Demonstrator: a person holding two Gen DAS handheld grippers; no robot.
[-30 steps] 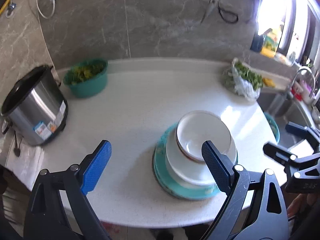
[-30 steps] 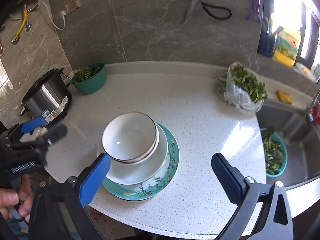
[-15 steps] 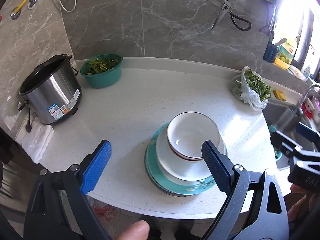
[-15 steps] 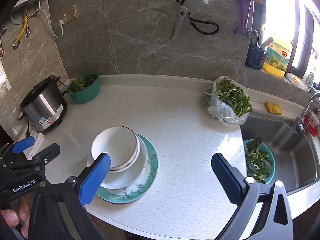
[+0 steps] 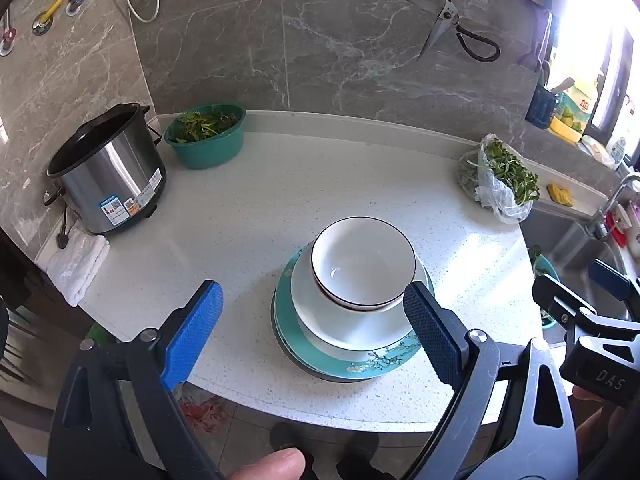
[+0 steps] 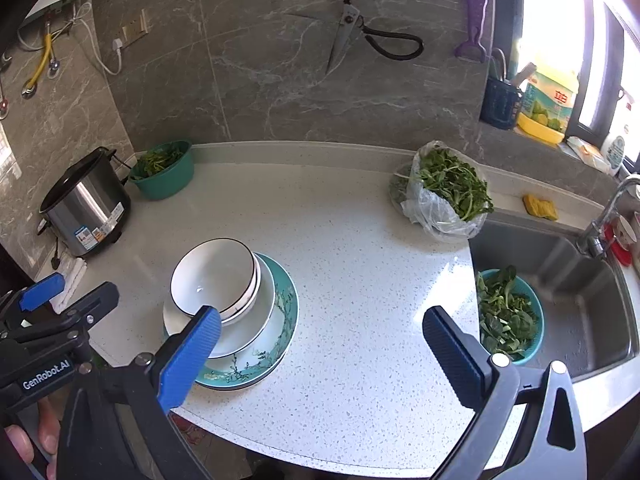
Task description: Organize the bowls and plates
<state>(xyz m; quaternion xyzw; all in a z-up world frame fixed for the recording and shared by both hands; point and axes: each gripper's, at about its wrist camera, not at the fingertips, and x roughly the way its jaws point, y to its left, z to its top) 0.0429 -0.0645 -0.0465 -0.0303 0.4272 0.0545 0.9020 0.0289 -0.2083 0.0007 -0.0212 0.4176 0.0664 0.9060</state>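
Grey marble wall (image 5: 320,48), sunlit window (image 6: 552,20)

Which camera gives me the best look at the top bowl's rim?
Left wrist: the top bowl sits central, its dark rim fully visible. In the right wrist view that gripper's blue finger covers the near rim.

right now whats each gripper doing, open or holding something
left gripper: open, holding nothing, above the counter before the dish stack.
right gripper: open, holding nothing.
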